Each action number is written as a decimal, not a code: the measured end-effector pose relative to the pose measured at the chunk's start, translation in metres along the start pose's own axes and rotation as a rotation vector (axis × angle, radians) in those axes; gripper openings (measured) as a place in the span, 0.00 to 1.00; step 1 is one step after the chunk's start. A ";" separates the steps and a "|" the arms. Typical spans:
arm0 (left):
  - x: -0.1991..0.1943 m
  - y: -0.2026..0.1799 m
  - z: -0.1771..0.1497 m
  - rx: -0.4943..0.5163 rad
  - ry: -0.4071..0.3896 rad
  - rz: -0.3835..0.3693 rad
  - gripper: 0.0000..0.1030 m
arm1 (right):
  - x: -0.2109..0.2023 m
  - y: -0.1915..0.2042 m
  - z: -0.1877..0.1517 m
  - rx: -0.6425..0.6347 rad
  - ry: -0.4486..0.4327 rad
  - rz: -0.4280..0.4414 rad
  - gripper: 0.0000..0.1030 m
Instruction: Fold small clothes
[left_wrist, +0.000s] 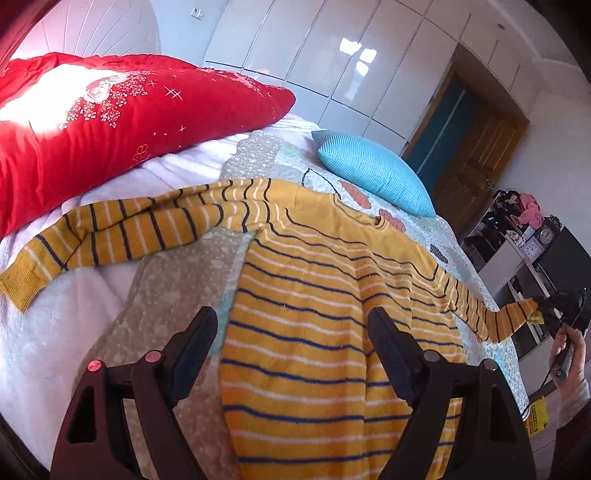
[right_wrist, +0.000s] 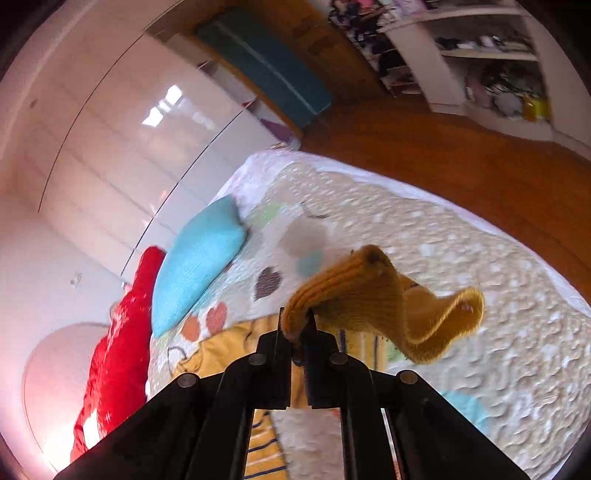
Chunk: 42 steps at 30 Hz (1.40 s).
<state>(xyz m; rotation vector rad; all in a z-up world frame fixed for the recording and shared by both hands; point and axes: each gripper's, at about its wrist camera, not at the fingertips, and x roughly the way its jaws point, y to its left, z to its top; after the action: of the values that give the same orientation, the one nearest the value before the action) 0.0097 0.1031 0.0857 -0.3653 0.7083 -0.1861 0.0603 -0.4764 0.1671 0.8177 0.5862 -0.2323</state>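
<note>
A small yellow sweater (left_wrist: 306, 332) with dark blue and white stripes lies flat on the quilted bedspread (left_wrist: 184, 280). Its left sleeve (left_wrist: 122, 232) stretches out to the left. My left gripper (left_wrist: 291, 347) is open and hovers over the sweater's body, holding nothing. My right gripper (right_wrist: 297, 332) is shut on the yellow ribbed cuff (right_wrist: 354, 295) of the right sleeve and holds it lifted off the bed. In the left wrist view that sleeve (left_wrist: 491, 317) is pulled out to the right, toward the right gripper (left_wrist: 546, 314) at the bed's edge.
A red quilt (left_wrist: 110, 122) is piled at the back left. A blue pillow (left_wrist: 373, 170) lies just beyond the sweater's collar. White wardrobes (left_wrist: 332, 62) line the back wall. A shelf unit (left_wrist: 517, 251) with clutter stands right of the bed, over a wooden floor (right_wrist: 461, 166).
</note>
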 end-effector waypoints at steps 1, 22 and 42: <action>0.001 0.008 0.001 -0.016 -0.012 -0.017 0.80 | 0.013 0.031 -0.010 -0.047 0.027 0.021 0.06; -0.021 0.164 0.014 -0.389 -0.082 -0.046 0.85 | 0.262 0.299 -0.330 -0.649 0.536 0.037 0.15; -0.101 0.235 0.005 -0.569 -0.325 0.422 0.85 | 0.152 0.379 -0.460 -1.067 0.698 0.368 0.59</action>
<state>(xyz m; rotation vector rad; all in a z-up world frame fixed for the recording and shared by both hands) -0.0526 0.3498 0.0586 -0.7572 0.4911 0.4779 0.1571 0.1228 0.0669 -0.0827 1.0505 0.6984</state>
